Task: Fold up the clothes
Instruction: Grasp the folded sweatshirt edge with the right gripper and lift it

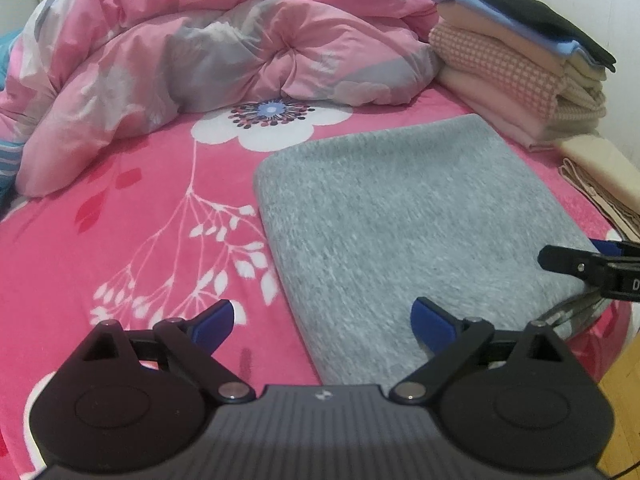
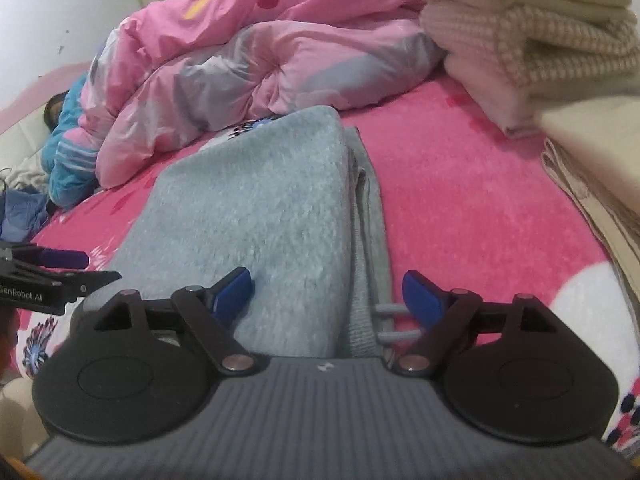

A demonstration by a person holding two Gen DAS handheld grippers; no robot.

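Grey garment (image 1: 420, 220) folded flat on pink floral bedsheet (image 1: 140, 208); rumpled duvet (image 1: 200, 52) behind; both jaws wide

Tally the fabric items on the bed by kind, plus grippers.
Folded grey fleece garment: 1
Stack of folded clothes: 1
Rumpled pink floral quilt: 1
Beige folded cloth at the bed edge: 1
Open grippers, left and right: 2
Total: 6

A pink floral bedsheet (image 1: 140, 200) covers the bed. A crumpled pink and grey duvet (image 1: 180, 52) is heaped along its far edge. Blue striped fabric (image 2: 68, 152) lies at the far left corner, beside the duvet. Wooden floor (image 1: 624, 408) shows past the right edge.
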